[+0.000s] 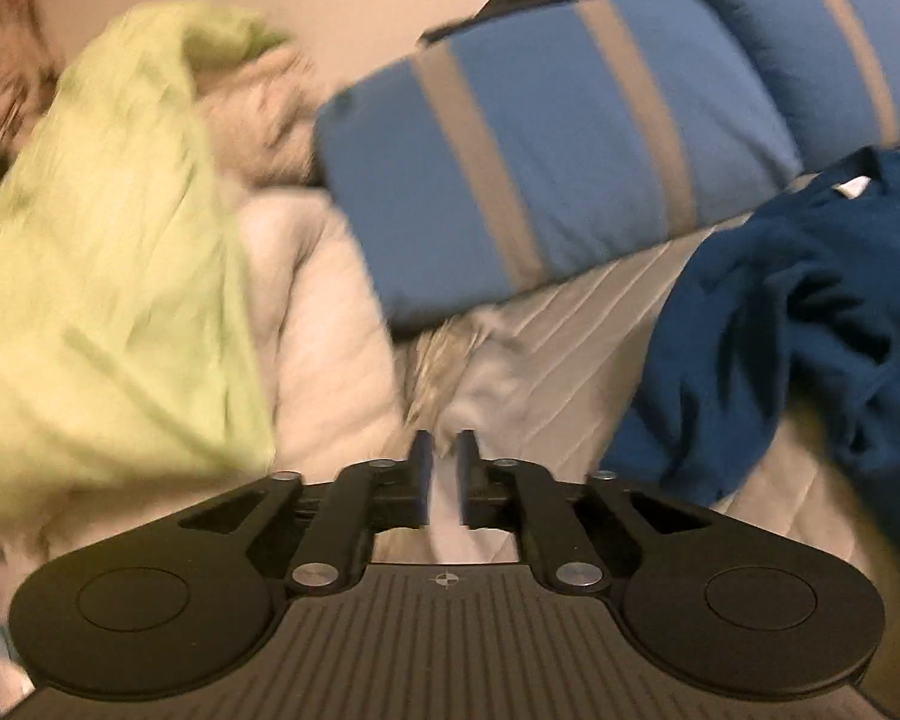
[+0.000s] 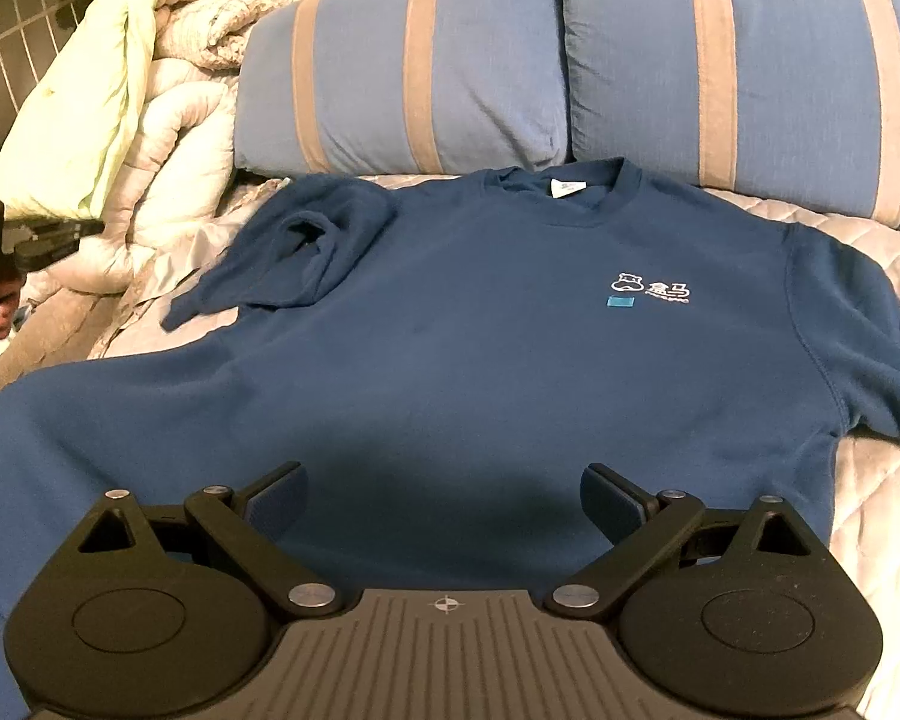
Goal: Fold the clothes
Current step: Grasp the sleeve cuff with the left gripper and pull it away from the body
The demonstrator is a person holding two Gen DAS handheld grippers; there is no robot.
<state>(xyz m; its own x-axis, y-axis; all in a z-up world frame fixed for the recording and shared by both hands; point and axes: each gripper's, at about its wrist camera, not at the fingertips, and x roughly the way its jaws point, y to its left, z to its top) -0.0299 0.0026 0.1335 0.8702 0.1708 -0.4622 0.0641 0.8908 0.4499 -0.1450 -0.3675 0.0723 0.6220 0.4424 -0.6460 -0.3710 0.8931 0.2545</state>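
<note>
A bed with a pale quilted cover (image 2: 882,480) carries everything. A dark blue sweatshirt (image 2: 450,330) lies spread front-up across it, collar toward two blue pillows with beige stripes (image 2: 402,72) lined up along the head end. At the left, a bunched white comforter (image 2: 168,138) sits heaped, a light green sheet (image 2: 72,114) draped over it.

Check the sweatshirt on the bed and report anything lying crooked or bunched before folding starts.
One thing stands out: the blue sweatshirt lies mostly flat, front up, but its sleeve on the image-left side is crumpled and folded back over the shoulder instead of spread out. The right tongs are open above the hem, holding nothing.
</note>
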